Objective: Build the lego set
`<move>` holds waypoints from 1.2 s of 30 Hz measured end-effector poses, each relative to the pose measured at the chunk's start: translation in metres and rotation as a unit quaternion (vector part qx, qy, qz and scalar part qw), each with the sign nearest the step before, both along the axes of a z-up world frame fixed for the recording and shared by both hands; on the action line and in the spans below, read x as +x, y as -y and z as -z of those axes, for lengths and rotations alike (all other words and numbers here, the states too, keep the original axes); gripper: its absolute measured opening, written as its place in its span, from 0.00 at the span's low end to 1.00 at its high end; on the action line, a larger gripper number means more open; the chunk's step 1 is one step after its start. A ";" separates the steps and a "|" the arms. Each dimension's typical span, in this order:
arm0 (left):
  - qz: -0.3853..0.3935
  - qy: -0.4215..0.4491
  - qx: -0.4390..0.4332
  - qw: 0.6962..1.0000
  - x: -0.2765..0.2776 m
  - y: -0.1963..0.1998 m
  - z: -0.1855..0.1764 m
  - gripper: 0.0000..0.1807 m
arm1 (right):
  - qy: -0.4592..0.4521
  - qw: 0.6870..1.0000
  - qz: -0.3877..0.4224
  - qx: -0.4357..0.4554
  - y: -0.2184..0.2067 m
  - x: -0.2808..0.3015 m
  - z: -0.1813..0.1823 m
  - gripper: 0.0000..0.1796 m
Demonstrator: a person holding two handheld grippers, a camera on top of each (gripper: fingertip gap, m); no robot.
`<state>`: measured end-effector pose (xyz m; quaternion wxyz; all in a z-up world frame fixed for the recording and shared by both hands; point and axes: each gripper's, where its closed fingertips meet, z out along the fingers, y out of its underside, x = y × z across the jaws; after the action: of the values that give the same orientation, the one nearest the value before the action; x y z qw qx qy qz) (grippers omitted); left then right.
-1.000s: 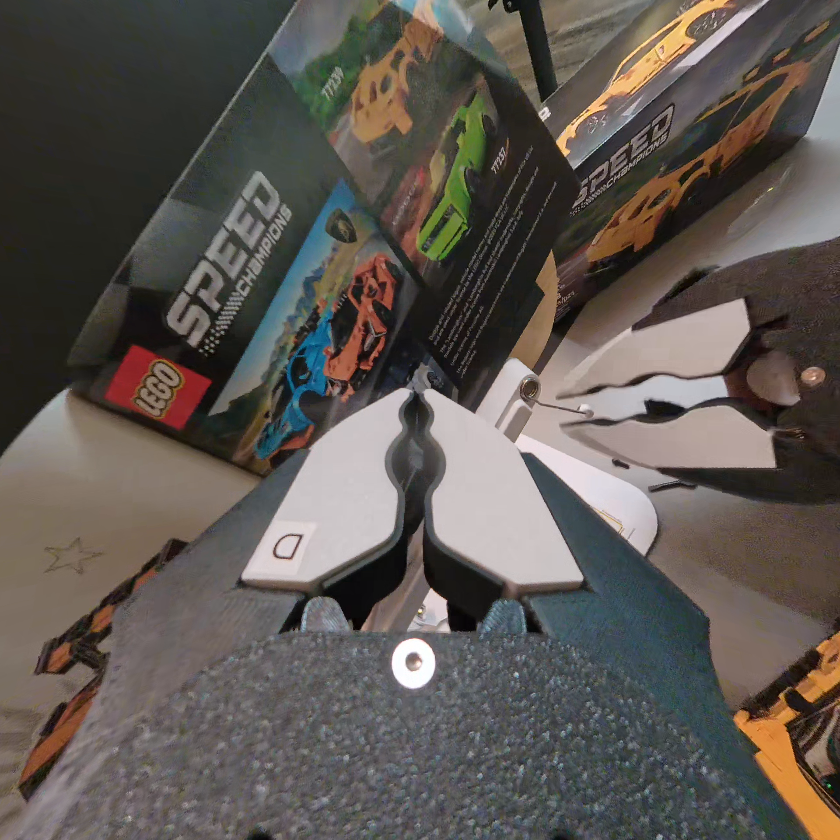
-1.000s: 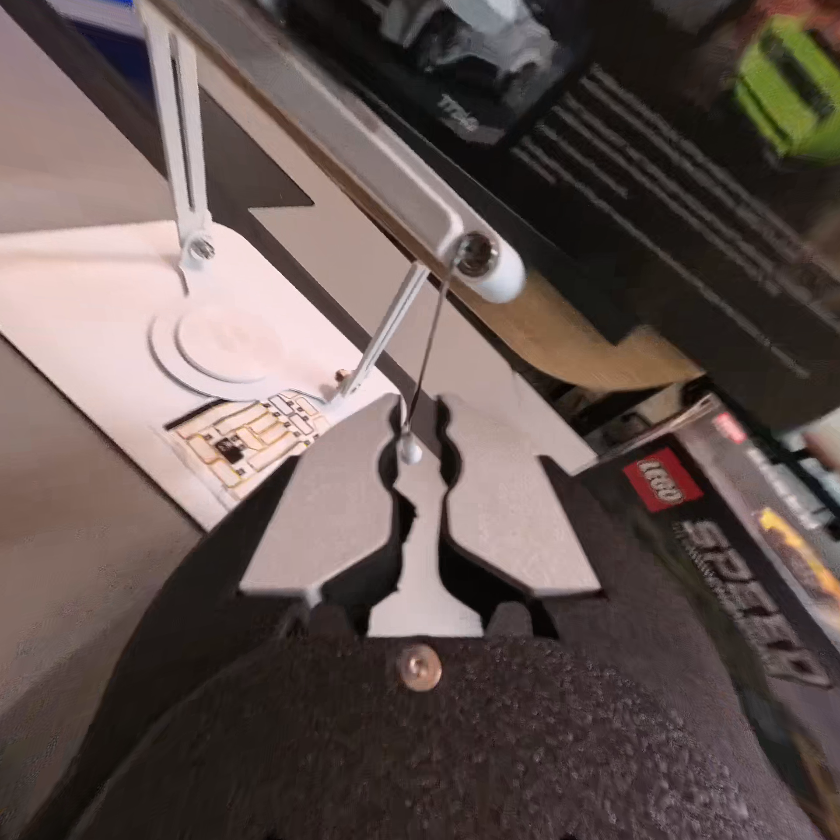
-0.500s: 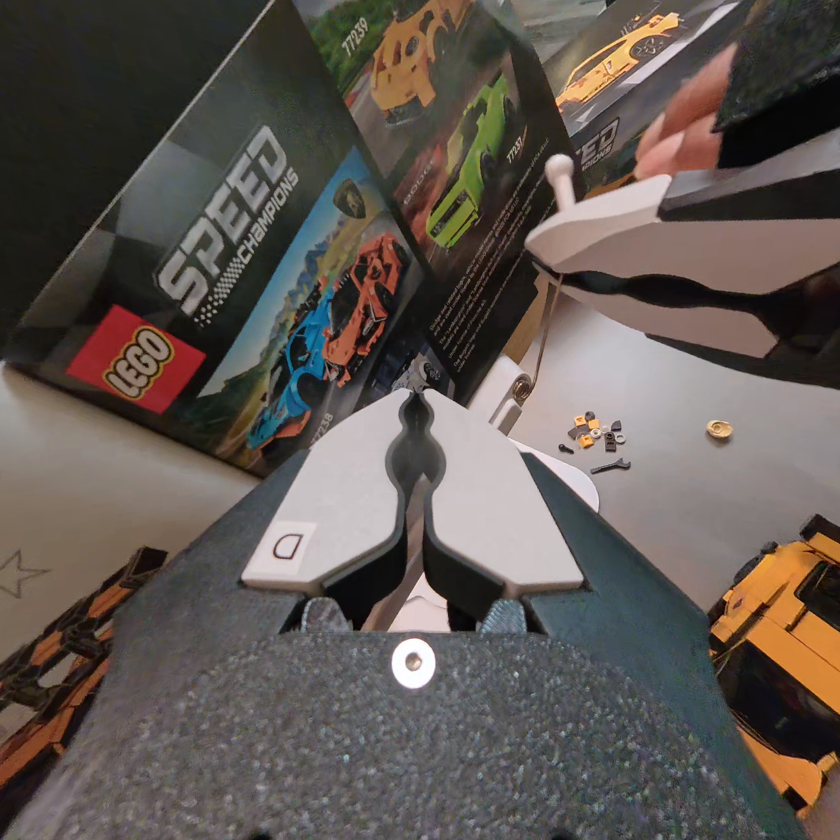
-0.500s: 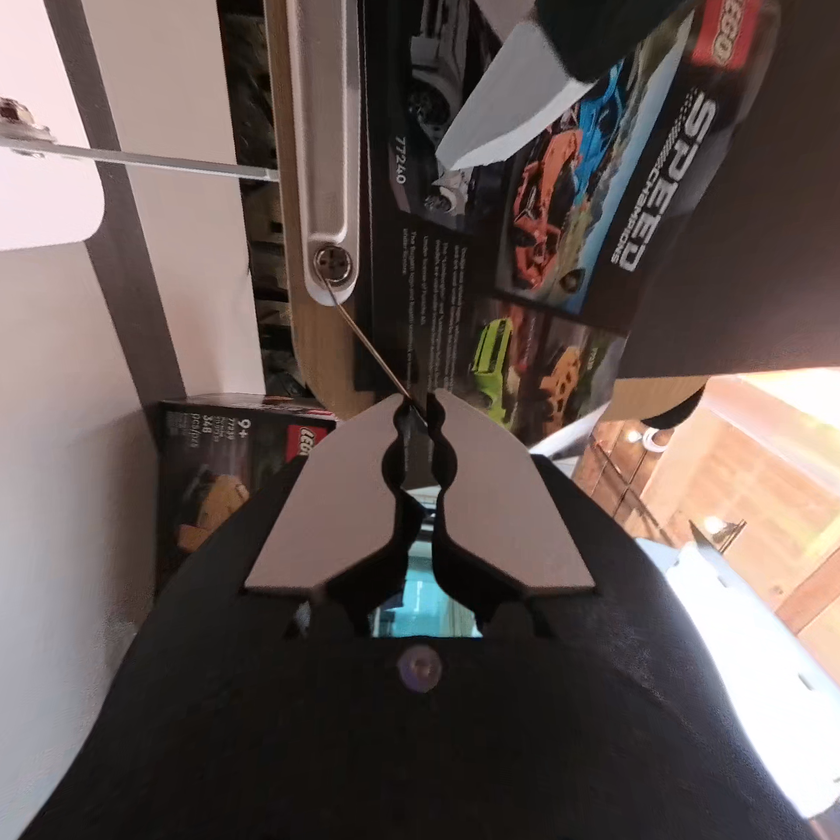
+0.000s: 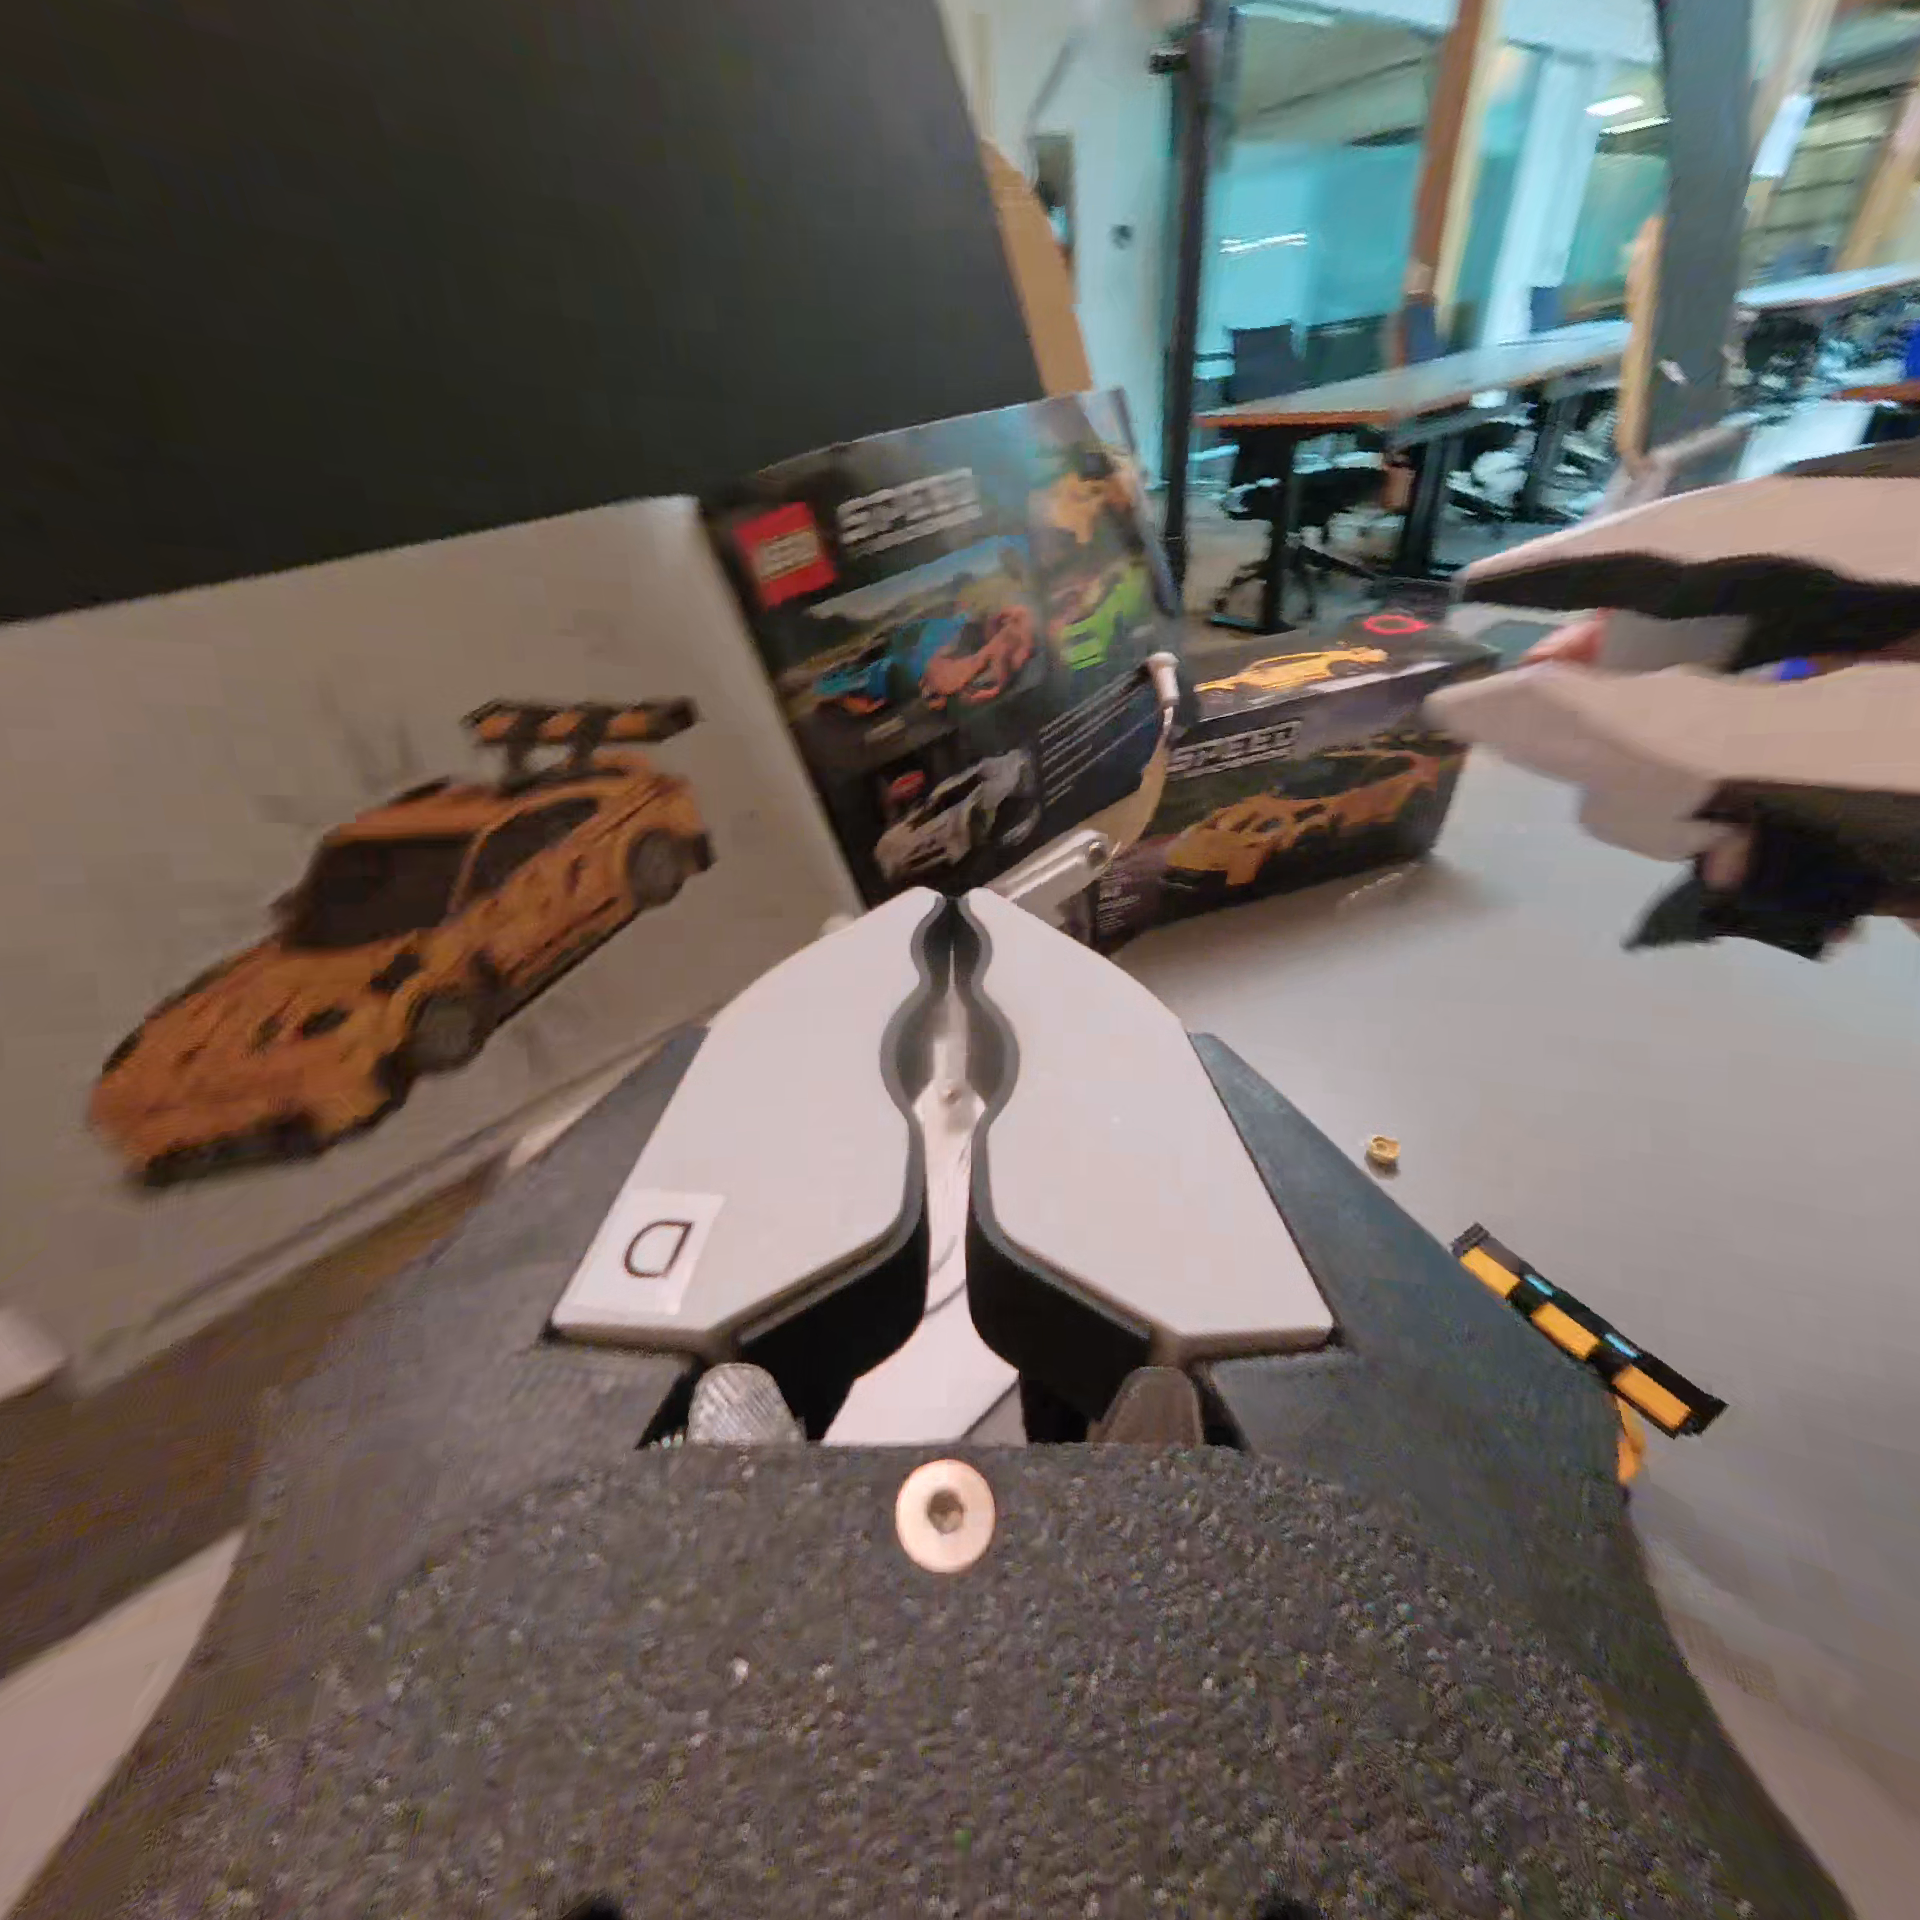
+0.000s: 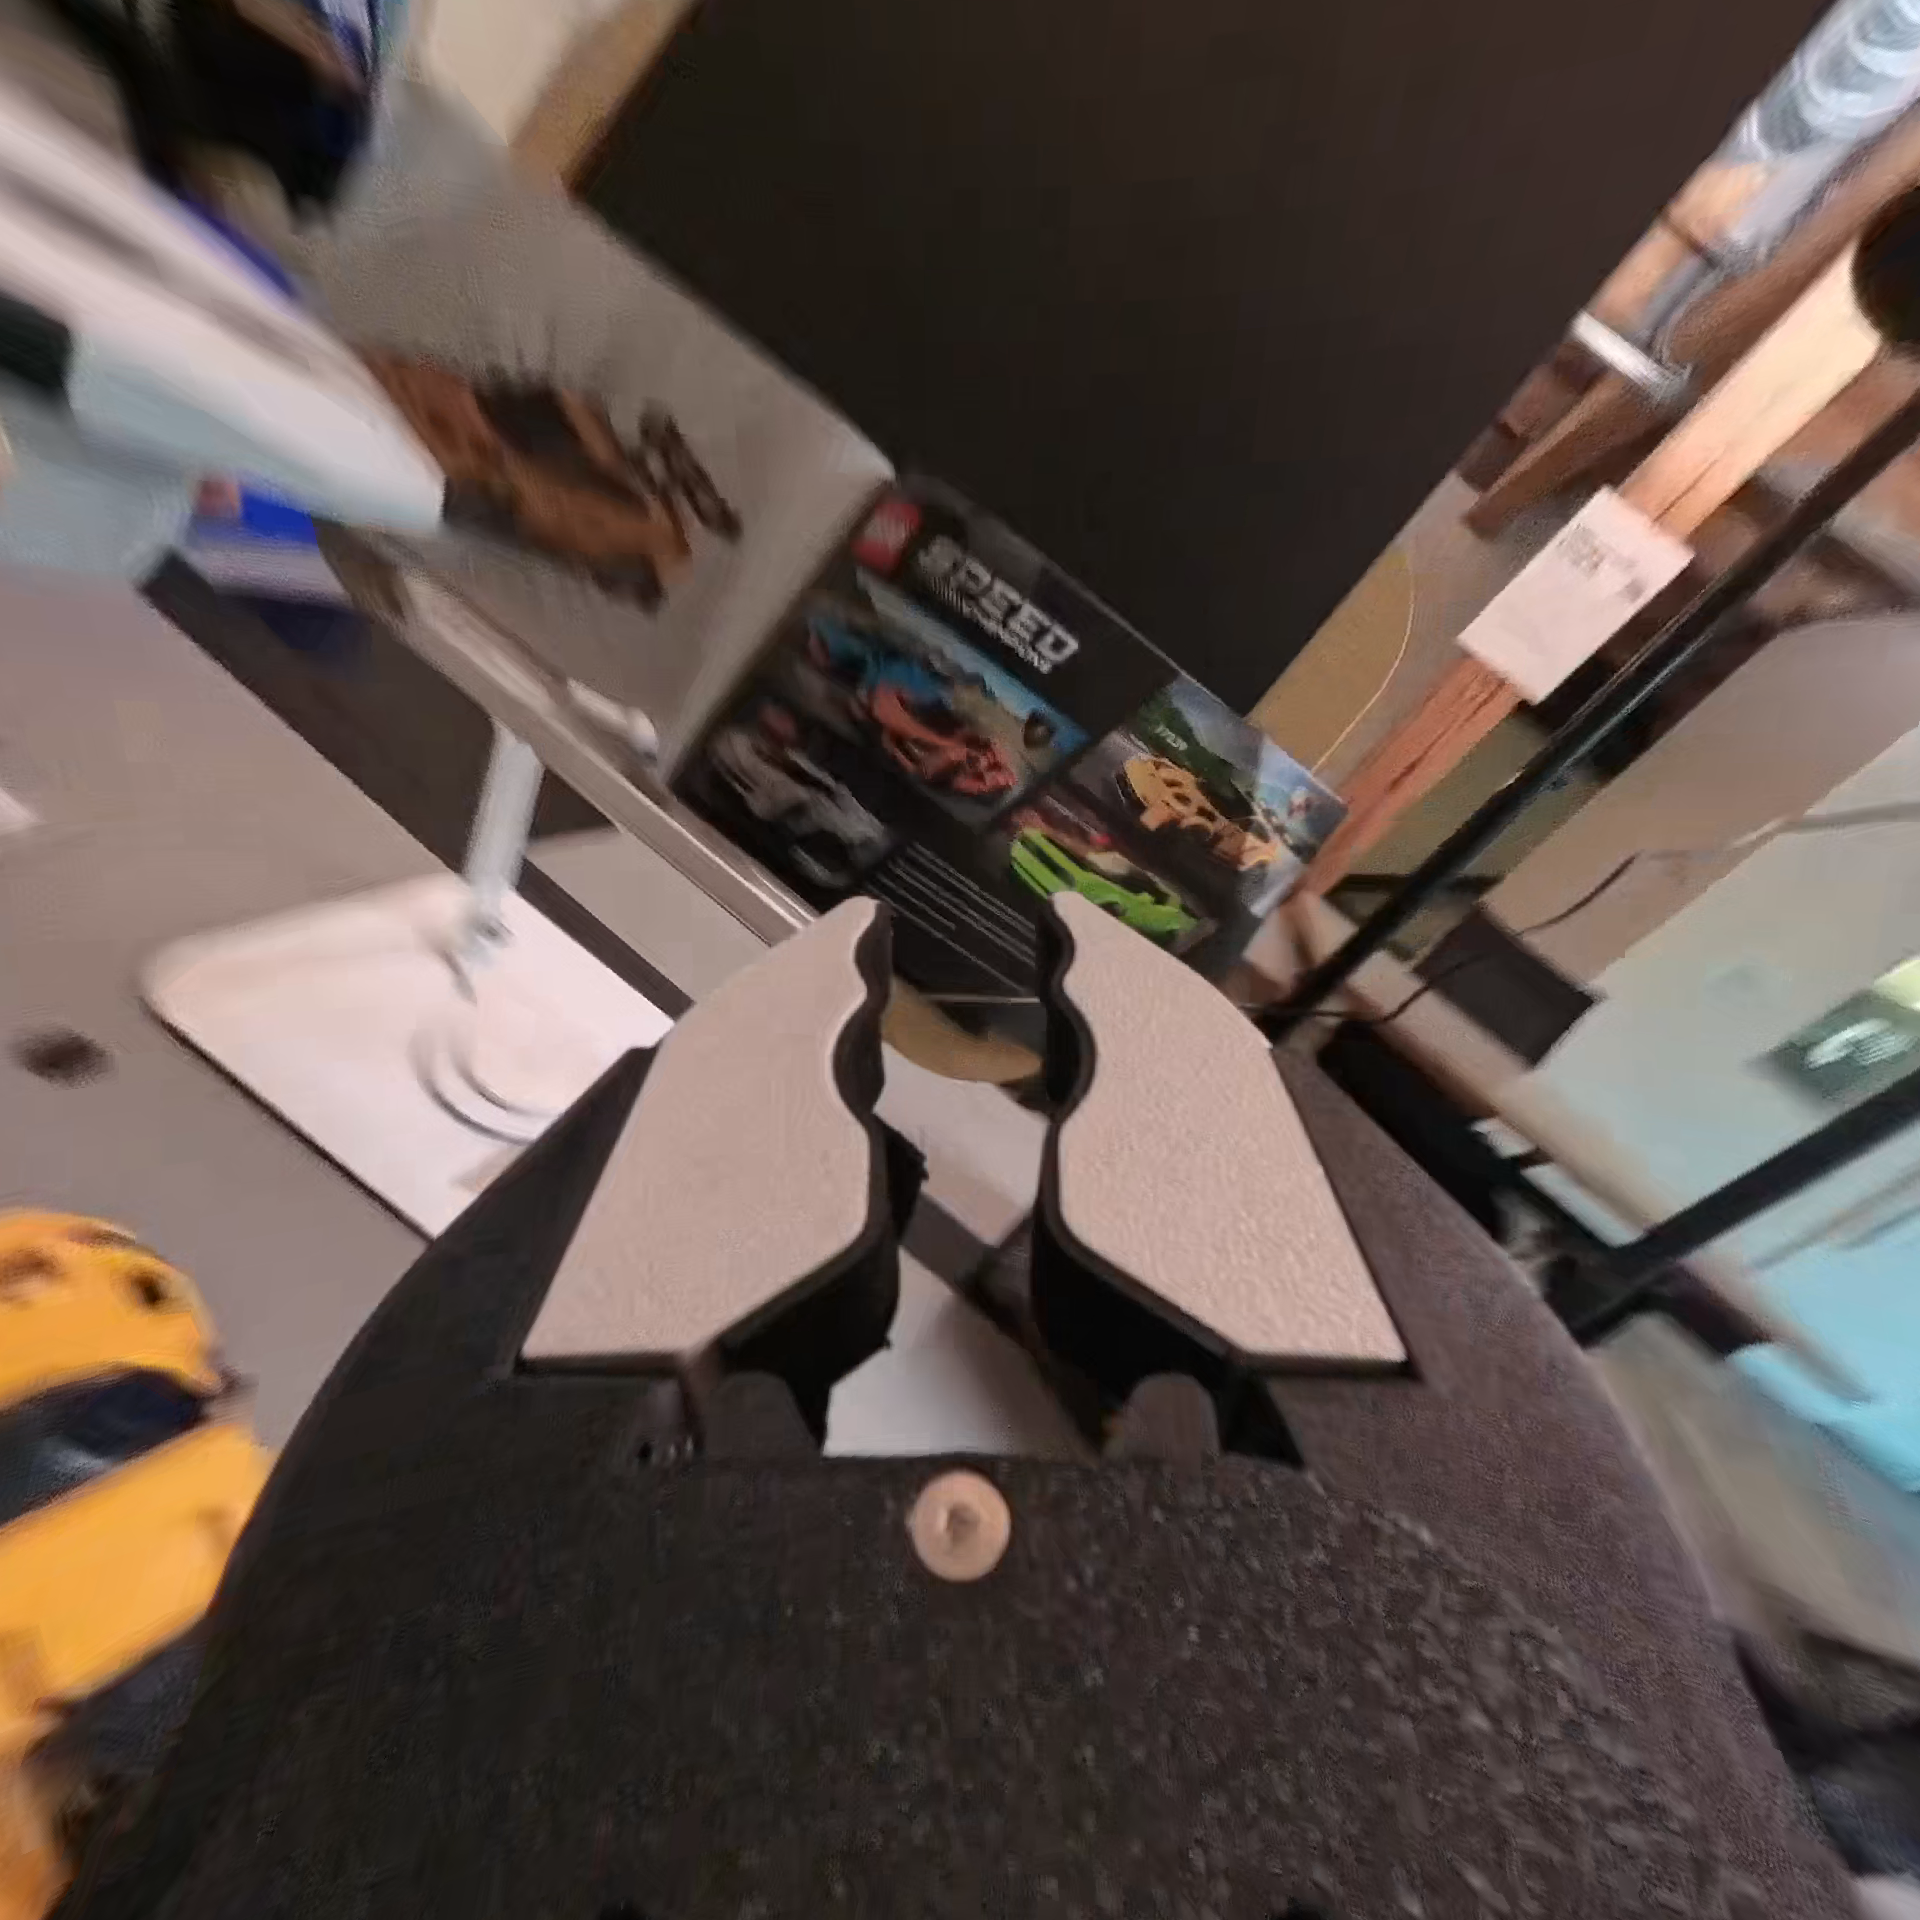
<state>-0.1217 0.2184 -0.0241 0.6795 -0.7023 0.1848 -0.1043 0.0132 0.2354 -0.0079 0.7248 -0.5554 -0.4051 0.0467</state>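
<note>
Through my left wrist camera, my left gripper (image 5: 951,914) has its jaws pressed together with nothing between them. Ahead, an open instruction booklet (image 5: 343,831) leans on a stand, one page showing a picture of an orange car, the facing page (image 5: 956,665) showing several cars. Behind it a lego box (image 5: 1299,800) lies on the grey table (image 5: 1455,1091). My right gripper (image 5: 1455,649) reaches in from the right, blurred; from here I cannot tell how its jaws stand. A tiny tan stud (image 5: 1382,1148) lies loose on the table just right of my fingers, and a black-and-yellow striped piece (image 5: 1579,1330) pokes out past my housing.

Through my right wrist camera, my right gripper (image 6: 966,920) has its jaws apart, holding nothing. Beyond them stands the booklet (image 6: 997,727), propped on a white stand (image 6: 343,997) with a flat base. My left gripper (image 6: 208,416) smears across the upper left. The yellow lego car (image 6: 94,1455) sits at the lower left edge, close to me on the table; it is blurred but looks largely put together.

My judgement: the car body is mostly built, and what remains is small trim, probably the stud and the striped piece. Neither of my grippers holds a part now, so I seem to be checking the instructions. The next pick looks fiddly, given how small the stud is.
</note>
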 end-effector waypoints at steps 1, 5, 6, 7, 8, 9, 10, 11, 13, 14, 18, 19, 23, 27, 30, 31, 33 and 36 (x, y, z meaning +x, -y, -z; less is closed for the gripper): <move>-0.022 0.002 -0.001 1.000 -0.008 0.010 0.002 0.00 | -0.041 0.999 -0.009 -0.019 0.011 0.000 -0.005 0.12; -0.109 -0.019 0.015 0.994 -0.034 0.042 0.007 0.00 | -0.129 0.990 -0.017 -0.058 0.042 -0.002 -0.009 0.00; -0.127 -0.022 0.016 0.992 -0.039 0.048 0.007 0.00 | -0.135 0.988 -0.015 -0.073 0.046 -0.005 -0.006 0.00; -0.140 -0.017 0.018 0.990 -0.043 0.051 0.007 0.00 | -0.143 0.986 -0.015 -0.088 0.049 -0.008 -0.004 0.00; -0.154 -0.009 0.022 0.988 -0.047 0.053 0.004 0.00 | -0.152 0.983 -0.016 -0.100 0.052 -0.012 -0.004 0.00; -0.170 -0.005 0.029 0.985 -0.053 0.053 -0.001 0.00 | -0.159 0.981 -0.018 -0.111 0.054 -0.016 -0.005 0.00; -0.184 0.002 0.038 0.982 -0.058 0.050 -0.007 0.00 | -0.169 0.978 -0.021 -0.121 0.055 -0.021 -0.006 0.00; -0.194 0.017 0.046 0.980 -0.063 0.045 -0.013 0.00 | -0.184 0.974 -0.028 -0.131 0.056 -0.027 -0.007 0.00; -0.221 0.032 0.052 0.973 -0.078 0.032 -0.021 0.00 | -0.206 0.966 -0.042 -0.153 0.058 -0.037 -0.006 0.00; -0.232 0.040 0.053 0.971 -0.085 0.025 -0.023 0.00 | -0.212 0.963 -0.049 -0.162 0.060 -0.040 -0.004 0.00; -0.263 0.051 0.047 0.962 -0.109 0.000 -0.021 0.00 | -0.203 0.968 -0.040 -0.144 0.065 -0.032 0.003 0.00; -0.265 0.056 0.044 0.962 -0.111 -0.003 -0.017 0.00 | -0.207 0.967 -0.035 -0.142 0.064 -0.027 0.005 0.00; -0.266 0.042 0.016 0.963 -0.110 -0.012 0.007 0.00 | -0.204 0.965 -0.034 -0.161 0.058 -0.026 0.022 0.00; -0.271 0.020 0.010 0.962 -0.110 -0.018 0.010 0.00 | -0.202 0.962 -0.048 -0.177 0.060 -0.034 0.030 0.00; -0.268 0.014 0.005 0.963 -0.106 -0.026 0.012 0.00 | -0.189 0.965 -0.052 -0.173 0.063 -0.040 0.034 0.00; -0.269 0.007 0.006 0.963 -0.104 -0.029 0.013 0.00 | -0.185 0.966 -0.053 -0.170 0.064 -0.042 0.036 0.00; -0.267 0.002 0.004 0.964 -0.099 -0.032 0.016 0.00 | -0.178 0.968 -0.052 -0.167 0.065 -0.045 0.039 0.00; -0.261 0.001 -0.009 0.965 -0.093 -0.034 0.025 0.00 | -0.170 0.971 -0.050 -0.163 0.065 -0.047 0.042 0.00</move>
<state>-0.2143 0.2527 -0.0491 0.6772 -0.7320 -0.0063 0.0742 -0.0337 0.1704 -0.0497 0.6798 -0.6287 -0.2901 0.2420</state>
